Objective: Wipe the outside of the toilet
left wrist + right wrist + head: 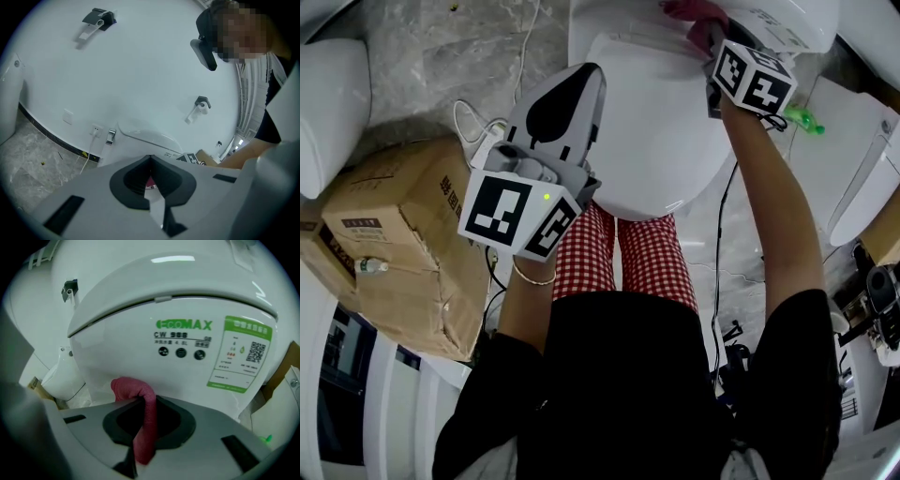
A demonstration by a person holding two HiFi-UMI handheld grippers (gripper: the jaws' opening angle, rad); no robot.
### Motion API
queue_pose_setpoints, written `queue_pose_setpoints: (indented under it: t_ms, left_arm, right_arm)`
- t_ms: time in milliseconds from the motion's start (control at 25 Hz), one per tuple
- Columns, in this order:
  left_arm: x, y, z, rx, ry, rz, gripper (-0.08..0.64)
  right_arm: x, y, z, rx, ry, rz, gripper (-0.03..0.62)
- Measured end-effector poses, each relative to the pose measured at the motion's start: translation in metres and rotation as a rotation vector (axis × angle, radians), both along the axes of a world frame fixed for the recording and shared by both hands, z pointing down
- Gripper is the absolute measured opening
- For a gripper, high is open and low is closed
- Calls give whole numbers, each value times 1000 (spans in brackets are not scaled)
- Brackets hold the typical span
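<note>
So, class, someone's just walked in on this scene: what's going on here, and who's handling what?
A person stands over a white toilet with a gripper in each hand. The right gripper is shut on a red cloth and holds it up against the toilet's body just below the lid, beside a green label, so wiping looks under way. The left gripper is shut with nothing in it and hovers over the lid's near left edge.
</note>
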State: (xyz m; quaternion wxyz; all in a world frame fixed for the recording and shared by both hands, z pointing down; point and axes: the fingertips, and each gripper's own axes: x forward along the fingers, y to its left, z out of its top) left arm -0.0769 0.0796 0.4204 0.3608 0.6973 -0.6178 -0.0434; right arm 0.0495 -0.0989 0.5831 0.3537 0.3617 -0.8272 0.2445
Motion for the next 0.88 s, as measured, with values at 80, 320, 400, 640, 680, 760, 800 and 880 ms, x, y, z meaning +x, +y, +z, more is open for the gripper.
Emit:
queue_pose_setpoints:
  t_ms: [80,320,400,640,680,760,800,880]
  left_arm:
    - [6,-1,0,0,-2,11,9]
    - [25,-6,-3,0,-4,41,9]
    - [31,-7,-4,0,-6,47,9]
    - [44,-13,-3,0,-12,60,9]
    - [46,-13,-3,0,-14,61,9]
    - [51,-15,-3,0,-16,66,9]
    - [54,-17,-4,1,-17,69,9]
    - [60,-19,-6,5,-17,77,9]
  right_arm:
    - [12,-4,-3,4,13,22,55]
    - [56,-16,11,-2,-36,126,55]
    - [67,-19,10,-3,-34,139,55]
    - [93,-28,11,10,-15,136,55]
    - [96,-28,11,9,-15,135,55]
    - [101,-27,7,7,-1,128,55]
    - [104,-27,6,6,6,126,55]
    - [114,-26,11,-4,-9,140,55]
